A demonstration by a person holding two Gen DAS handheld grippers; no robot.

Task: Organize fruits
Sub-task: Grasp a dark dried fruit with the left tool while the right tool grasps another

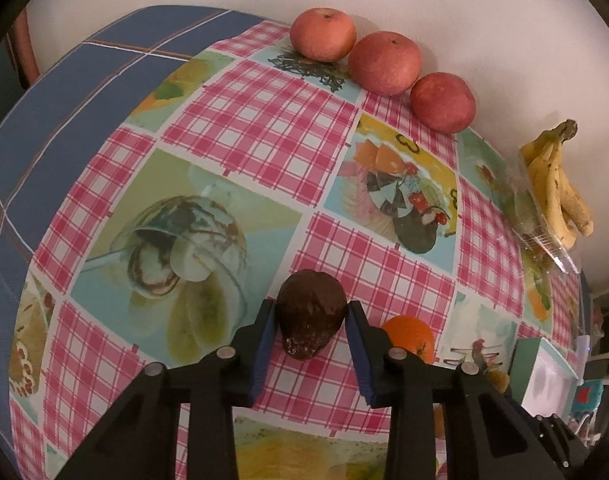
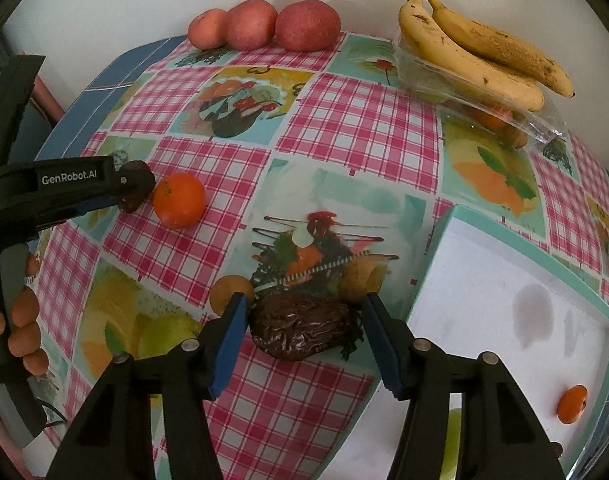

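Observation:
My left gripper [image 1: 312, 306] points down at the table, shut on a dark brown, avocado-like fruit [image 1: 312, 316] that rests on the checked tablecloth. In the right wrist view this gripper [image 2: 138, 190] reaches in from the left with the same fruit [image 2: 133, 200]. A mandarin [image 2: 179, 200] lies just to the right of it. My right gripper [image 2: 304, 300] has its blue pads against both sides of a second dark, wrinkled fruit [image 2: 304, 330] lying on the cloth.
Three red apples [image 1: 384, 63] line the wall. Bananas [image 2: 476, 52] lie on a clear plastic box. A teal-rimmed white box [image 2: 504, 232] at the right holds a small orange fruit [image 2: 571, 404]. Two small yellow-brown fruits [image 2: 230, 294] sit behind my right fingers. A person's fingers [image 2: 20, 320] hold the left handle.

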